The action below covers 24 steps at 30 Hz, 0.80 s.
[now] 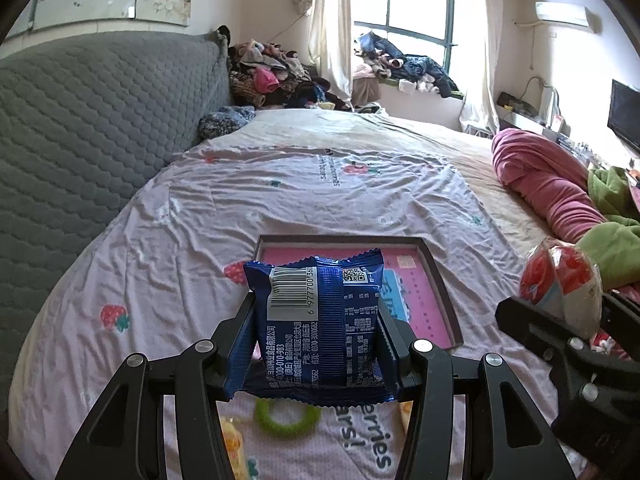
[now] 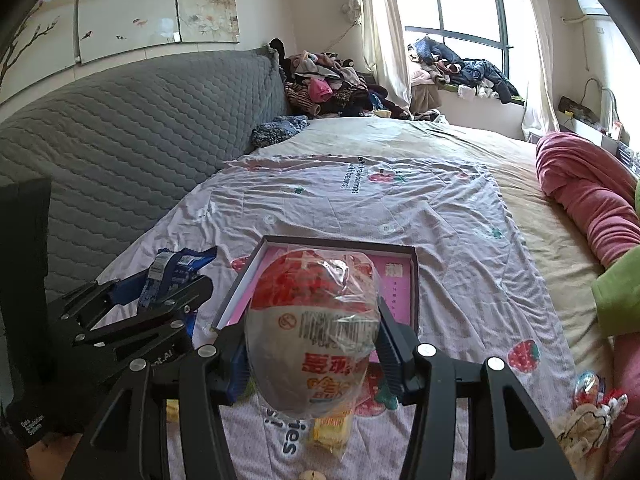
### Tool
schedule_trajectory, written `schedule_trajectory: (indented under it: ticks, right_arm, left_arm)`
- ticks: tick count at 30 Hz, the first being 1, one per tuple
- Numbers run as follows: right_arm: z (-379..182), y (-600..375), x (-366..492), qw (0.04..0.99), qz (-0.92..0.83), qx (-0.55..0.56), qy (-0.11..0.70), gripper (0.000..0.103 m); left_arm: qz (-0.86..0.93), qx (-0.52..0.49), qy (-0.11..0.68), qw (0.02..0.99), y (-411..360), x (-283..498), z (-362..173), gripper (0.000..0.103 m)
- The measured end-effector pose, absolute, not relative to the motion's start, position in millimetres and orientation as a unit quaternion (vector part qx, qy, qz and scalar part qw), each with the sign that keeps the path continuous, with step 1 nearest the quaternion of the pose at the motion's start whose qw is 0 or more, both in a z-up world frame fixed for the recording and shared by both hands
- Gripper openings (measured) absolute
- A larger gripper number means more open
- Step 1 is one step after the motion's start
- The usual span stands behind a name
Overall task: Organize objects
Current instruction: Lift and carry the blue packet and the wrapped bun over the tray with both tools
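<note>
My left gripper (image 1: 316, 308) is shut on a blue snack packet (image 1: 304, 344), held upright with its barcode side facing the camera. My right gripper (image 2: 312, 324) is shut on an egg-shaped red and white toy in clear wrap (image 2: 316, 280). Both hang above the near side of a shallow dark-rimmed box with a pink inside (image 1: 340, 238) (image 2: 340, 245) that lies on the bed. In the left wrist view the right gripper (image 1: 568, 308) and the egg (image 1: 560, 280) show at the right. In the right wrist view the left gripper (image 2: 156, 284) and its packet (image 2: 180, 264) show at the left.
The bed has a strawberry-print sheet (image 1: 280, 184). Under the grippers lie a green ring (image 1: 286, 420) and a yellow packet (image 2: 332, 428). A grey quilted headboard (image 1: 80, 140) runs along the left. A pink blanket (image 1: 540, 176) and green cloth (image 1: 608, 240) lie right; small toys (image 2: 588, 388) nearby.
</note>
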State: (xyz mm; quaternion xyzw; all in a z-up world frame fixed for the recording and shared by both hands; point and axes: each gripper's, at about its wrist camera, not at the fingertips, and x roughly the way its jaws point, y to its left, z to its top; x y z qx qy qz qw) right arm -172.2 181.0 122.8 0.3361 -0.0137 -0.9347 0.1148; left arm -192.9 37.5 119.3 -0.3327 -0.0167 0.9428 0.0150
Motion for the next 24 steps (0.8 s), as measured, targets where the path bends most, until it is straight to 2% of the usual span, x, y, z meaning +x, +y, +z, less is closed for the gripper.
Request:
schedule_trajectory:
  ticks: [9,18,24]
  right_arm:
    - [121.7,177.6,-203.6,0.128,-0.938,0.323,-0.004,0.053]
    - [104.2,175.6,-238.0,0.129,-0.936,0.327,-0.005,0.053]
    - [84.4,176.7,-256.2,0.127,-0.934,0.334,-0.005,0.053]
  left_arm:
    - [0.948,-0.317,-0.011,0.014,41.6,-231.5,121.9,0.055]
    - [0.945,-0.326,-0.008,0.001,38.2,-272.1,100.4,0.055]
    - [0.943,-0.332,-0.034,-0.001,28.3,-292.0,82.1,0.055]
